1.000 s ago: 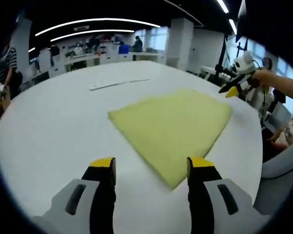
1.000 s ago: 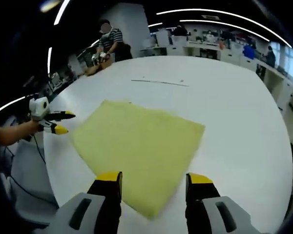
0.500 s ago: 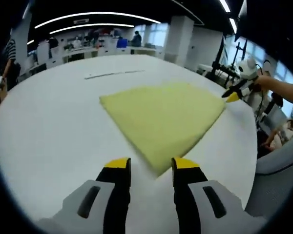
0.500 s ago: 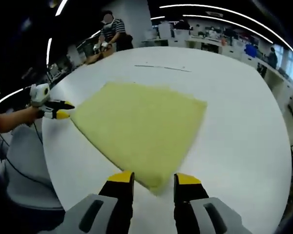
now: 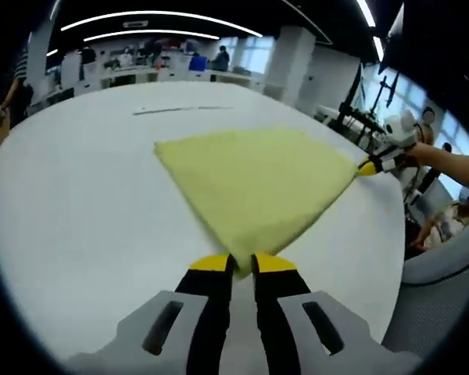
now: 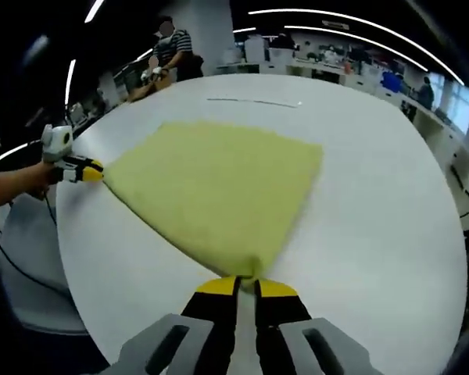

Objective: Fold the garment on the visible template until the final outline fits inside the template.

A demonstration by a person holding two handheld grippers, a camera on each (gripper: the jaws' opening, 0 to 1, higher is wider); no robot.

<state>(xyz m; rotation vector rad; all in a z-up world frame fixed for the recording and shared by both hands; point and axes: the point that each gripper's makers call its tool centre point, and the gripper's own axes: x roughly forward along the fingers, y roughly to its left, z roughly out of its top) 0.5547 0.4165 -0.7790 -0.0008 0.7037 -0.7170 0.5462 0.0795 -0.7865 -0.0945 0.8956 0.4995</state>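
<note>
No template outline can be made out on the white surface. The yellow garment lies flat there, motion-blurred near each camera. Left gripper and right gripper each have fingers pressed together, pinching opposite corners.

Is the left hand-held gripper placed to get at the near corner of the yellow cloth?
Yes, apparently: the left hand-held gripper looks already shut on that corner of the yellow cloth, with bare white table around it and nothing in the way.

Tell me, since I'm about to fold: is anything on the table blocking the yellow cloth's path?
Nothing visible does. Both hand-held grippers, left and right, already pinch corners of the yellow cloth, and the white table around it is bare.
</note>
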